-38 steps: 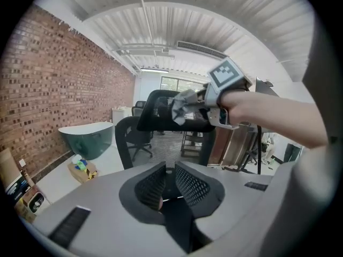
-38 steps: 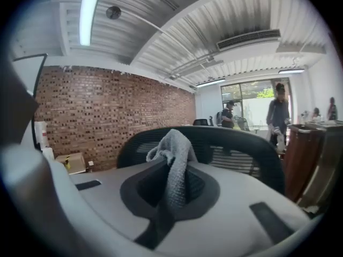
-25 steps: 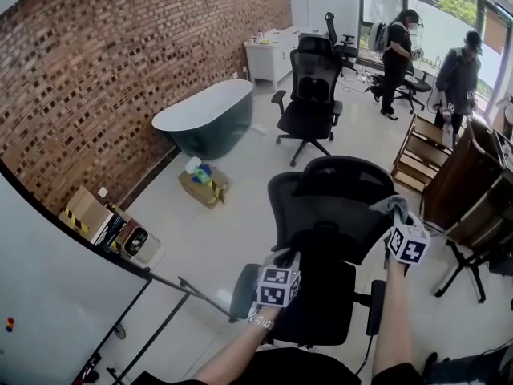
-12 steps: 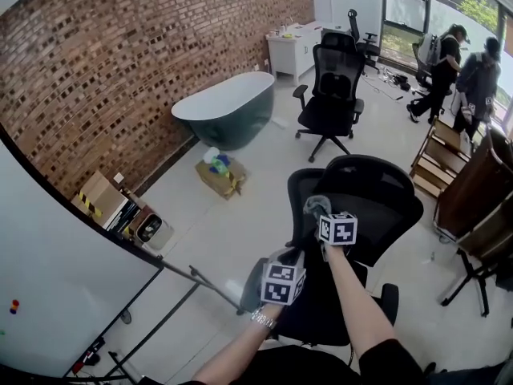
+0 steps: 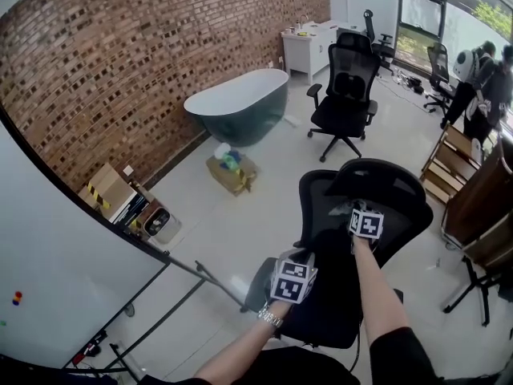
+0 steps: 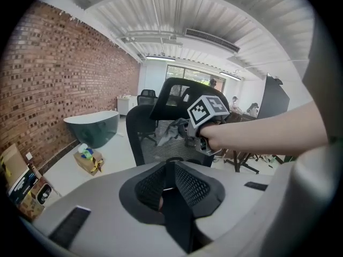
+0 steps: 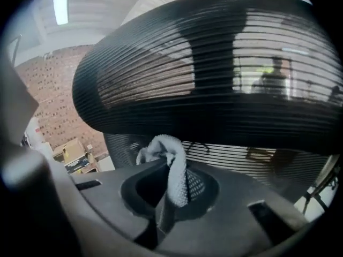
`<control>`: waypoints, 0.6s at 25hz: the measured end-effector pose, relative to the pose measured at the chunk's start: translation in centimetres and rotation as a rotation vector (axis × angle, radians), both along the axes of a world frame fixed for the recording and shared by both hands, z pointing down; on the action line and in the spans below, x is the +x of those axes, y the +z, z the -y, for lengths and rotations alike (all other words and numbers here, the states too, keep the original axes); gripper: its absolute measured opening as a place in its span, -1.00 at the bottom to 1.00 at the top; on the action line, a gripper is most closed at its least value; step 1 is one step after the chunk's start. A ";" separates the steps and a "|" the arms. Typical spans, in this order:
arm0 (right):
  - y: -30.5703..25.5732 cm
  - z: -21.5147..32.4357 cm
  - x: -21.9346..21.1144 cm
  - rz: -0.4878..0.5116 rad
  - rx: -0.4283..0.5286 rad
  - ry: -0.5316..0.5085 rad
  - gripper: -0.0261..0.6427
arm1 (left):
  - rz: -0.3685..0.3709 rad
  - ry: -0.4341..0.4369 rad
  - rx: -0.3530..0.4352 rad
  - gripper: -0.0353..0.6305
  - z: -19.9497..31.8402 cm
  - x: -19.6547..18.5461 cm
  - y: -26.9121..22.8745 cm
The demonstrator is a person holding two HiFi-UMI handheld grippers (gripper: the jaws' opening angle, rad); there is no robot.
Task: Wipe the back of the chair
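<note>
The chair [image 5: 321, 195] stands on the floor right in front of the person, its black mesh back facing them and its curved headrest [image 5: 377, 175] on top. A grey cloth [image 7: 170, 159] is at the upper middle of that back, just under the headrest. The right hand-held gripper [image 5: 355, 213] has its jaws clamped on the cloth, and a loose fold sticks out ahead of them. Whether the fold presses the mesh or sits just off it is not clear. The left hand-held gripper [image 6: 171, 167] is lower, near the chair's left side; its jaws are together with nothing between them, and it is apart from the back.

The wiping step appears to be under way on the top band of the back. The next move likely needs the cloth pressed flat against the mesh and swept sideways or downward, keeping the fold ahead of the jaws so they do not scrape. The chair may roll or swivel under pressure, so the free gripper could steady it.

Further off are a dark bathtub [image 5: 236, 107] by the brick wall and a second office chair [image 5: 346, 87].
</note>
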State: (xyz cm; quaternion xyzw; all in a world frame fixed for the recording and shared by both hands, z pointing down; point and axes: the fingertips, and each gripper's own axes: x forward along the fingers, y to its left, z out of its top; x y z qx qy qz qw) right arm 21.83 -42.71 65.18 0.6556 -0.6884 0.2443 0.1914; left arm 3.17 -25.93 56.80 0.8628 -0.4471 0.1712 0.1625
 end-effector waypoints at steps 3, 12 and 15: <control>0.4 -2.3 5.6 -0.011 -0.001 0.099 -0.89 | 0.004 0.015 -0.007 -0.72 -0.1 0.3 0.5; 2.1 -12.1 23.9 -0.095 -0.075 0.346 -0.89 | -0.008 0.056 -0.017 -0.72 -1.0 2.1 1.4; 1.8 -13.4 23.9 -0.083 -0.036 0.343 -0.89 | -0.004 0.049 -0.006 -0.72 -0.9 2.0 1.5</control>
